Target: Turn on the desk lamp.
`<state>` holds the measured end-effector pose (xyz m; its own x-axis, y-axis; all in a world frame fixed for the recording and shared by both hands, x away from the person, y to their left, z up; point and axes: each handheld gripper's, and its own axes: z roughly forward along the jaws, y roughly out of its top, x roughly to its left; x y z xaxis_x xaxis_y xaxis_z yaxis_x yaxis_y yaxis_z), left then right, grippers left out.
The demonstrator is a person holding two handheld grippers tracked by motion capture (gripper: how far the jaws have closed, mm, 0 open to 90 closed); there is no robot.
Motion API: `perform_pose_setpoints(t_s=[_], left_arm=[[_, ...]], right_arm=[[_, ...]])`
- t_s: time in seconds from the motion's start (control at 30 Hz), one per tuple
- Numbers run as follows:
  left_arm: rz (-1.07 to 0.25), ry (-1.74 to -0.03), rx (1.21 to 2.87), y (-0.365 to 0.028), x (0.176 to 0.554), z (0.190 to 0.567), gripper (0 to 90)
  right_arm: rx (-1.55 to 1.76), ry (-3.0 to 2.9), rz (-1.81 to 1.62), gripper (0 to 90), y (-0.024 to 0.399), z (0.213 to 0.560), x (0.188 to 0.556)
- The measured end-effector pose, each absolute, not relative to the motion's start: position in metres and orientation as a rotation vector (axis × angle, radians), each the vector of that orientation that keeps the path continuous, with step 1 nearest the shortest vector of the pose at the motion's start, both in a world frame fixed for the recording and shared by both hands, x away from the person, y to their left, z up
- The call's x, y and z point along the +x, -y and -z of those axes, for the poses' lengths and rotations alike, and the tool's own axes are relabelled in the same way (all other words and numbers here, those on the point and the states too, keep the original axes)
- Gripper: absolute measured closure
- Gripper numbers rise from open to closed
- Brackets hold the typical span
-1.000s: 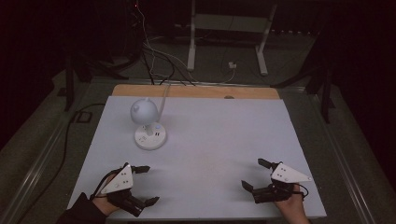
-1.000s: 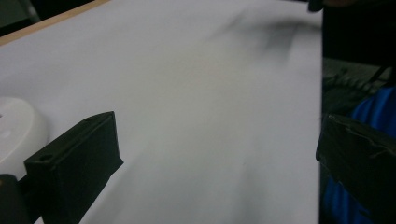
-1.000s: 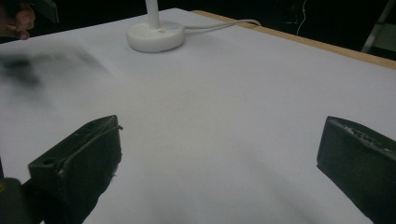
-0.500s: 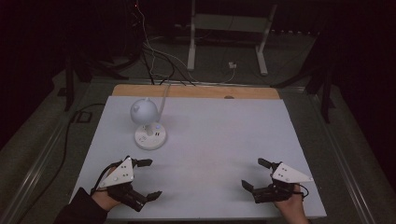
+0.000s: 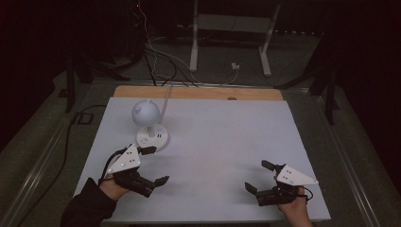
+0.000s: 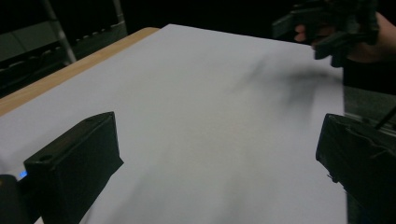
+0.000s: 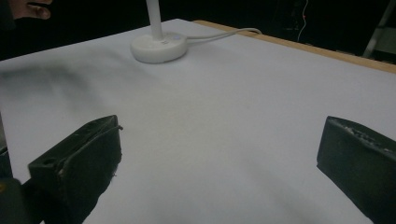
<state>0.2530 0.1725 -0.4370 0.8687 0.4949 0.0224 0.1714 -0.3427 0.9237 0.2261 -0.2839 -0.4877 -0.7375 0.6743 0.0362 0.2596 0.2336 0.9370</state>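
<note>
The high view looks down on the table [image 5: 213, 137]; both gripper views skim low across its white top.

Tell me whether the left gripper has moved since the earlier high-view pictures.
Yes. The left gripper has moved up the table toward the lamp base; its upper jaw now sits right beside the base, where a clear gap showed before.

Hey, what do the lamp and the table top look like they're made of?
The lamp looks like white plastic, smooth with a slight sheen on its round base. The table top seems to be a matte pale sheet, possibly laminate or paper, laid over wood: a bare tan wooden strip shows along the far edge.
</note>
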Motion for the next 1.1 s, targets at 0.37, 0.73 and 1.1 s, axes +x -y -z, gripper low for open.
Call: perform_pose_setpoints(t_s=[0.37,0.73,1.1], left_arm=[[-0.442,-0.636,1.868,-0.169,0.273,0.441,0.2],[-0.561,-0.799,1.817,-0.157,0.279,0.452,0.3],[-0.668,-0.918,1.779,-0.144,0.283,0.461,0.3]], right_arm=[[0.86,-2.135,-1.518,0.0,0.285,0.487,0.225],[0.856,-2.14,-1.521,0.0,0.285,0.487,0.225],[0.862,-2.141,-1.531,0.0,0.287,0.488,0.226]])
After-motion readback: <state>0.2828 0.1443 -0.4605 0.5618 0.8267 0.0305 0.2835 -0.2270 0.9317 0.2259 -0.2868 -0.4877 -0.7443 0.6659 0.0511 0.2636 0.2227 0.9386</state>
